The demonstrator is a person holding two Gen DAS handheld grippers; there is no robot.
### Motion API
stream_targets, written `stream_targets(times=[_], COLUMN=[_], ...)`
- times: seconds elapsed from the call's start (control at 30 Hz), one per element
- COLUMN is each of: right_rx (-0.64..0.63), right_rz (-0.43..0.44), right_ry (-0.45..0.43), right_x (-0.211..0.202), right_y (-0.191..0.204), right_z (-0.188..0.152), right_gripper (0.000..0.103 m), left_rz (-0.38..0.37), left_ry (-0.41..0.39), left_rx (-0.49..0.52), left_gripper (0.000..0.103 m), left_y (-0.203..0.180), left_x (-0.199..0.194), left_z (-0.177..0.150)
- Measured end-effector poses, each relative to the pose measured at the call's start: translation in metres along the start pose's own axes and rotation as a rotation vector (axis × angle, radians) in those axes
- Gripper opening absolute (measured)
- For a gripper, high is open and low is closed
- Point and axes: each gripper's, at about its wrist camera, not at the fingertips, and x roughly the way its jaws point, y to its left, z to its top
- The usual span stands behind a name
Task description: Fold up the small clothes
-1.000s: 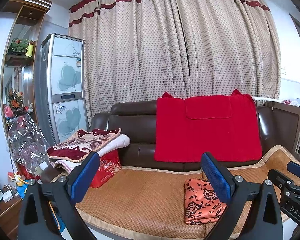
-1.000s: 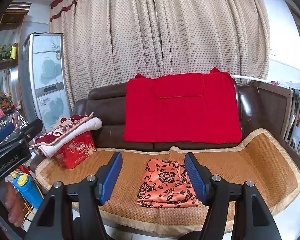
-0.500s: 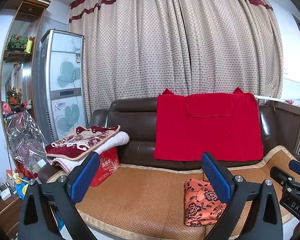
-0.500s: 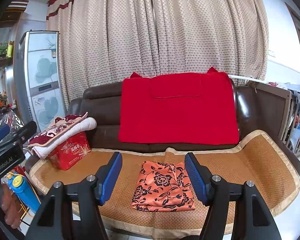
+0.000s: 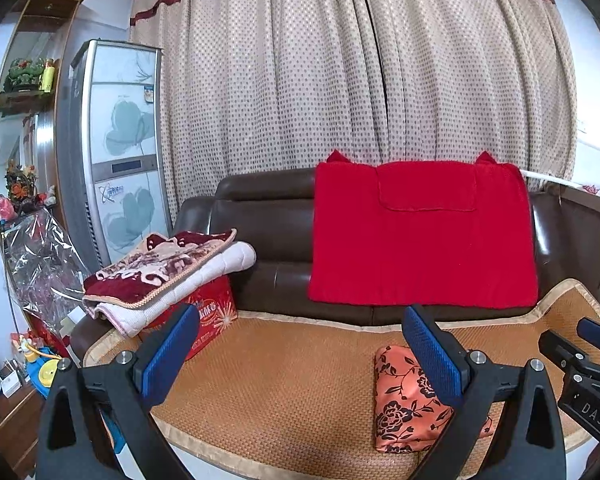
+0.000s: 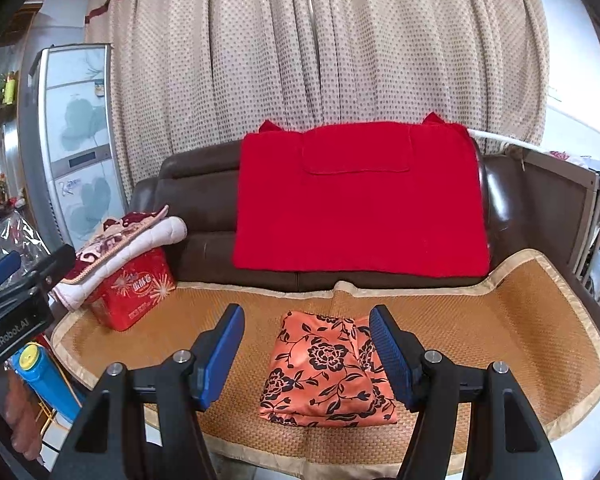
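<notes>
A folded orange garment with black flowers (image 6: 326,376) lies on the woven mat (image 6: 500,328) of the brown sofa, near the front edge. It also shows in the left wrist view (image 5: 408,412), partly hidden behind my right-hand finger. My right gripper (image 6: 308,354) is open and empty, held in front of and above the garment, not touching it. My left gripper (image 5: 300,354) is open and empty, to the left of the garment, over the mat (image 5: 280,380).
A red blanket (image 6: 360,200) hangs over the sofa back. Folded quilts (image 5: 168,272) rest on a red box (image 5: 212,320) at the sofa's left end. A tall air conditioner (image 5: 116,152) and curtains stand behind. A wooden crib rail (image 6: 596,232) is at the right.
Both grippers have drawn back and risen slightly from the sofa. The garment lies as before and both grippers stay open.
</notes>
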Motion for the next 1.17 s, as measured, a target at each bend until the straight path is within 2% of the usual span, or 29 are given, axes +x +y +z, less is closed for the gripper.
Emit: stream_targets(times=[0.2, 0.47, 0.63, 1.0, 1.07, 1.17], right_rx=[0.0, -0.003, 0.003, 0.009, 0.034, 0.078], right_rz=[-0.001, -0.009, -0.024, -0.019, -0.007, -0.033], right_ry=[0.004, 0.016, 0.018, 0.09, 0.114, 0.139], right_x=[0.016, 0.012, 0.017, 0.067, 0.086, 0.118], right_y=[0.001, 0.003, 0.0, -0.004, -0.015, -0.043], right_z=[0.002, -0.004, -0.002, -0.006, -0.007, -0.011], right_gripper=[0.069, 0.069, 0.069, 0.069, 0.069, 0.069], left_rz=[0.01, -0.005, -0.01, -0.019, -0.056, -0.086], left_ry=[0.021, 0.006, 0.014, 0.095, 0.113, 0.153], left_rx=[-0.006, 0.0, -0.003, 0.003, -0.01, -0.075], left_gripper=[0.101, 0.101, 0.101, 0.101, 0.101, 0.101], left_y=[0.0, -0.001, -0.001, -0.009, -0.01, -0.003], left_x=[0.014, 0.005, 0.013, 0.065, 0.084, 0.124], left_z=[-0.003, -0.006, -0.007, -0.023, -0.028, -0.034])
